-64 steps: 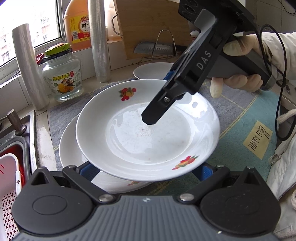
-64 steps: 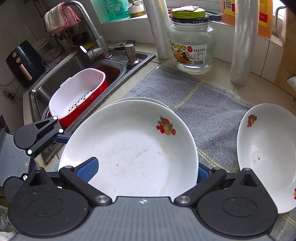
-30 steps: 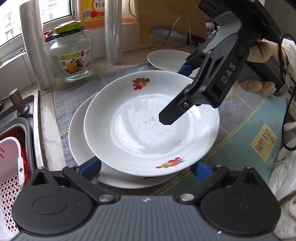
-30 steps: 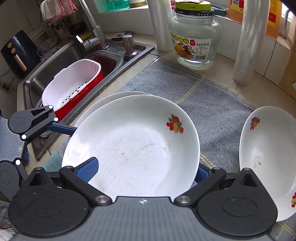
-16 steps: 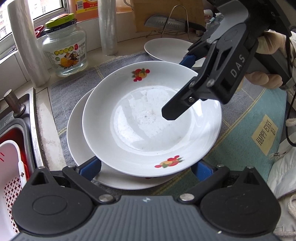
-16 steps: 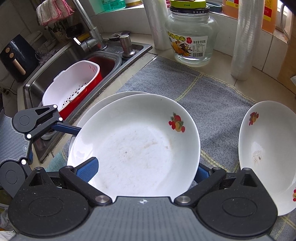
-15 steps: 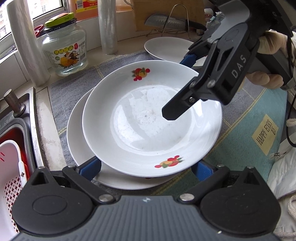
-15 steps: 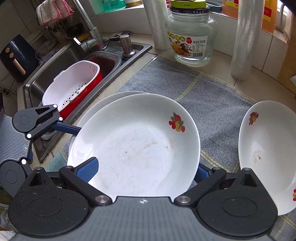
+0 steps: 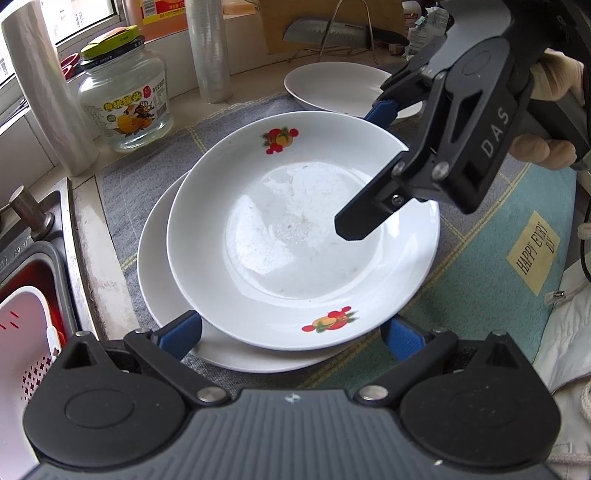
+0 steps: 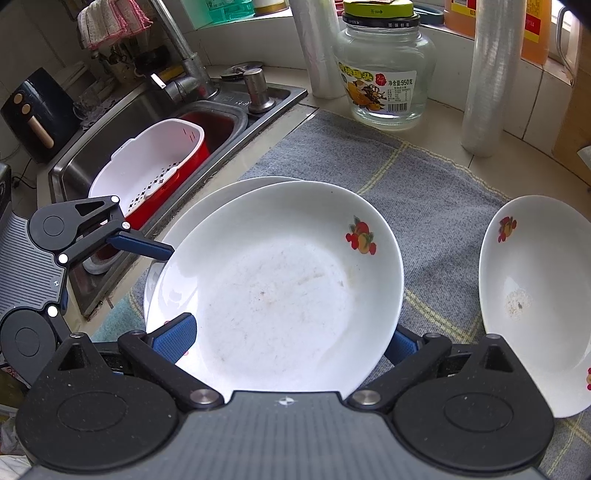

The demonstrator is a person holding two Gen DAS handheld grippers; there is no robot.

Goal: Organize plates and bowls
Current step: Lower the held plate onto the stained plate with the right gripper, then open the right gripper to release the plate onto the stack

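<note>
A deep white plate [image 9: 303, 229] [image 10: 280, 295] with fruit prints lies just over a second white plate [image 9: 159, 266] [image 10: 207, 199] on the grey cloth, shifted off its centre. My left gripper [image 9: 291, 334] is open, and the plate's near rim lies over its blue fingertips [image 9: 181, 332]. From the opposite side my right gripper [image 10: 288, 339] [image 9: 369, 170] is open too, with the rim covering its blue fingertips [image 10: 173, 336]. Whether the plate rests on the pads or on the lower plate I cannot tell. A third plate [image 9: 340, 85] [image 10: 532, 295] sits apart.
A glass jar [image 10: 384, 70] and film rolls [image 10: 484, 74] stand at the back by the window. The sink [image 10: 110, 122] holds a red-and-white strainer basket [image 10: 147, 173] beside the cloth. A knife on a rack [image 9: 332, 33] lies behind the third plate. A gloved hand [image 9: 543, 151] holds the right gripper.
The fruit-print plate has come down from a raised, tilted position to just above the lower plate. Both grippers came down with it and stayed open.
</note>
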